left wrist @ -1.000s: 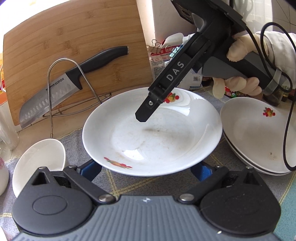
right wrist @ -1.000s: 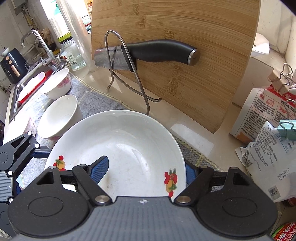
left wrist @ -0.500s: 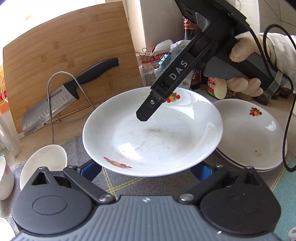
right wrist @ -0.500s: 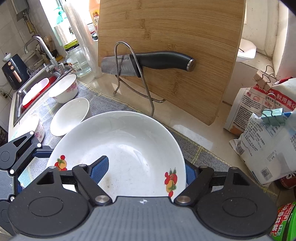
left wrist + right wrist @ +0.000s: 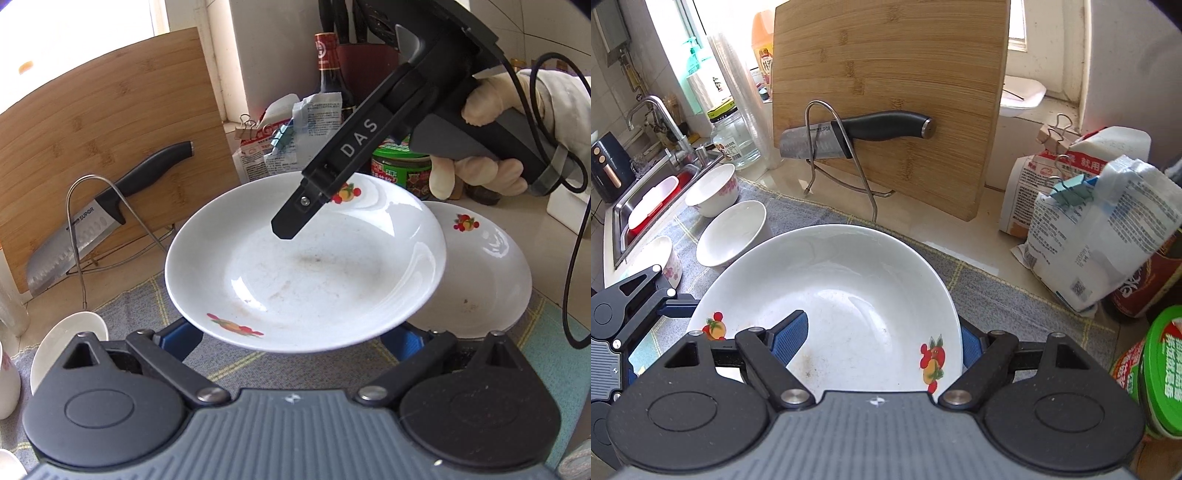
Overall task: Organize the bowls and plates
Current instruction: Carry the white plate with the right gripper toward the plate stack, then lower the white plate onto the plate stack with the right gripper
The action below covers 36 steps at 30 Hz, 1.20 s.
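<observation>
A white plate with fruit prints point(image 5: 306, 269) is held up between both grippers, above the grey cloth. My right gripper point(image 5: 882, 339) grips the plate point(image 5: 834, 291) with one blue pad point(image 5: 788, 334) over its inside and the other finger below its rim. The right gripper also shows in the left wrist view point(image 5: 295, 221), its finger over the plate's far side. My left gripper point(image 5: 291, 336) has its blue fingers under the plate's near rim. To the right lies a stack of like plates point(image 5: 484, 273). Several white bowls point(image 5: 733, 232) stand on the left.
A bamboo cutting board point(image 5: 890, 92) leans at the back with a knife point(image 5: 849, 133) in a wire rack. Food bags point(image 5: 1100, 229), jars point(image 5: 1160, 373) and a bottle point(image 5: 328, 66) stand at the right back. A sink with a tap point(image 5: 653, 110) is at the far left.
Both grippers have carried the plate to the right, so it now overlaps the left edge of the plate stack. The cutting board and bowls have shifted left in view.
</observation>
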Motion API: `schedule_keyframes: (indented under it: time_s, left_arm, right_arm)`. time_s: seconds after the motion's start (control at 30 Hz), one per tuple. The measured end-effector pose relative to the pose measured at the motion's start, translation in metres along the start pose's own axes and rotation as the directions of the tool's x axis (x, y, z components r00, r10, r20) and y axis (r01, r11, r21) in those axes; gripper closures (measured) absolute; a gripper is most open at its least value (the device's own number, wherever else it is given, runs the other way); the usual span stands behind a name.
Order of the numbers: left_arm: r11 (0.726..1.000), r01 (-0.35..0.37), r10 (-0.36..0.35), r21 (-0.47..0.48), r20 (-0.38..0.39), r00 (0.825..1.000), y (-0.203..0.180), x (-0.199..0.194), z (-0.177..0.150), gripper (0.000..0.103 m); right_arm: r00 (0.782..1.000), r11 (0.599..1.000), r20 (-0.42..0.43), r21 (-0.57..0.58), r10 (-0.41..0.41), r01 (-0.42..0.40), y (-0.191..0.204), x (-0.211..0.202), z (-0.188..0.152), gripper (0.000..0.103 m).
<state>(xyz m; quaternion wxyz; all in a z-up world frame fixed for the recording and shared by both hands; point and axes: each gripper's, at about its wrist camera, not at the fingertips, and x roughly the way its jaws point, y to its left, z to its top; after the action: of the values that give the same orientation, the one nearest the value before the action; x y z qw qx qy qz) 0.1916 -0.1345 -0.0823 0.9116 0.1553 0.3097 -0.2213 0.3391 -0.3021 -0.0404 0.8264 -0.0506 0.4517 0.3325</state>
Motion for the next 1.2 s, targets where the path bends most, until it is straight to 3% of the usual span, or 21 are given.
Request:
schedule_keyframes:
  time_s: [0.73,1.2]
  left_arm:
    - [0.967,0.193,-0.197,0.167,0.011,0.98,-0.049,-0.002,0.008,0.002]
    - [0.942,0.258,-0.26,0.214,-0.017,0.965,-0.069,0.004,0.01,0.002]
  right_arm:
    - [0.986,0.966,0.018,0.207,-0.166,0.158,-0.014,-0.063,-0.081,0.017]
    - [0.978,0.933,0.0,0.3,-0.21,0.2,-0.025,-0.074,-0.115,0.017]
